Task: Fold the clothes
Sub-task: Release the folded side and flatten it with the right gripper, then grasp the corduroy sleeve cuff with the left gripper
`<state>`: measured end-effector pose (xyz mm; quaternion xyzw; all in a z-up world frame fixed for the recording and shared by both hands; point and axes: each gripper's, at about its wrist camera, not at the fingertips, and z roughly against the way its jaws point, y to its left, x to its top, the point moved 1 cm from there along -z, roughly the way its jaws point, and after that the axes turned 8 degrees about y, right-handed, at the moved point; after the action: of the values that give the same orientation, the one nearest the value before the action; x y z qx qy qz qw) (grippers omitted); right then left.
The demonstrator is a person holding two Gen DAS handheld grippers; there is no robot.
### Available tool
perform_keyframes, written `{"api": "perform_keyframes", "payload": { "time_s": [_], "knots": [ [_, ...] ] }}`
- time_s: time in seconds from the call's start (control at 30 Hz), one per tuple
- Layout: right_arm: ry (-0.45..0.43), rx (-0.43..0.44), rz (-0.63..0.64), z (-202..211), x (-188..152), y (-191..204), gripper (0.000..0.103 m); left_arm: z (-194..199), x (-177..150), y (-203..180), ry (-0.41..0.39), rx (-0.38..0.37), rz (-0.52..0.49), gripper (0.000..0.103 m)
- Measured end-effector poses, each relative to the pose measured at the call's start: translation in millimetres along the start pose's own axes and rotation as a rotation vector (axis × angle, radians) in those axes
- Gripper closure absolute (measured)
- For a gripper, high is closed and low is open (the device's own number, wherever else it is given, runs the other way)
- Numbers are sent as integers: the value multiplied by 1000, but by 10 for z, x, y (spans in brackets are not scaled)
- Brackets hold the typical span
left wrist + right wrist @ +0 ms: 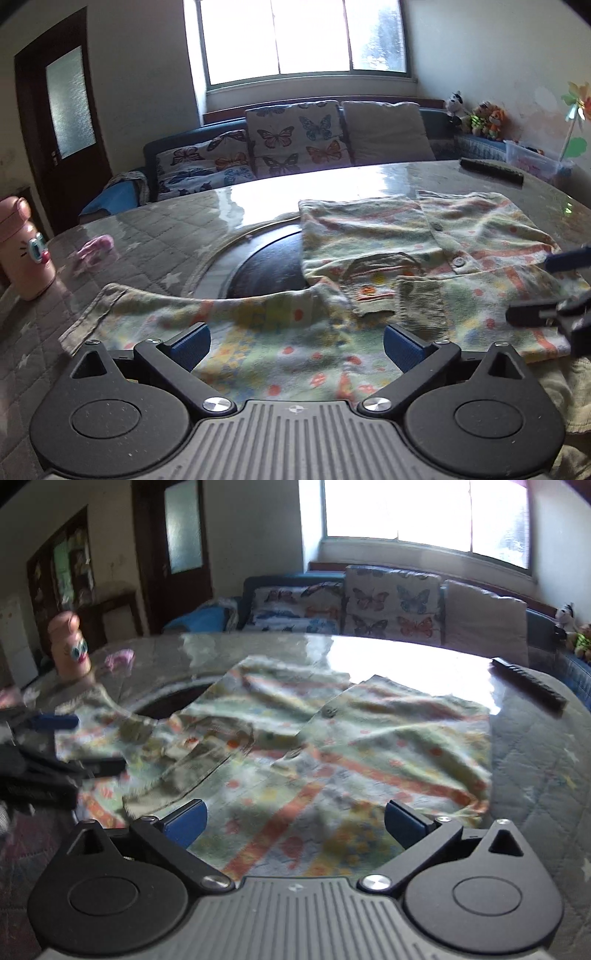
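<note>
Left gripper: jaws wide apart, empty, over near sleeve
Right gripper: jaws wide apart, empty, over near hem
Shirt: printed, buttoned, spread on table, partly covering dark round inset
Bottle: pink, upright, left edge
Remote: far right, clear of shirt

One patterned shirt is lying on one tabletop, along with one pink bottle, one dark remote and one small pink item. Two grippers are showing.
</note>
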<state>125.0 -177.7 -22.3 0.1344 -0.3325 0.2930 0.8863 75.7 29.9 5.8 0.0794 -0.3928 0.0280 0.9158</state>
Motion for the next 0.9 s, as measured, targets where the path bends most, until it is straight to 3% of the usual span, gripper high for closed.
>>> {"api": "perform_keyframes", "payload": {
  "time_s": [0.2,0.37,0.53,0.8,0.9],
  "knots": [
    [8,-19,38,-51,-56,139,0,97,-48,278,-9,38,68,0],
    [-26,-44,70,106,-142,193,0,68,-59,767,-13,110,188,0],
    [-2,-36,70,50,-222,186,0,-6,-69,1264,-4,152,341,2],
    [-15,-5,23,38,-263,124,0,-200,-116,1658,58,171,449,24],
    [-16,0,17,32,-266,115,0,-234,-136,1680,62,169,458,28]
  ]
}}
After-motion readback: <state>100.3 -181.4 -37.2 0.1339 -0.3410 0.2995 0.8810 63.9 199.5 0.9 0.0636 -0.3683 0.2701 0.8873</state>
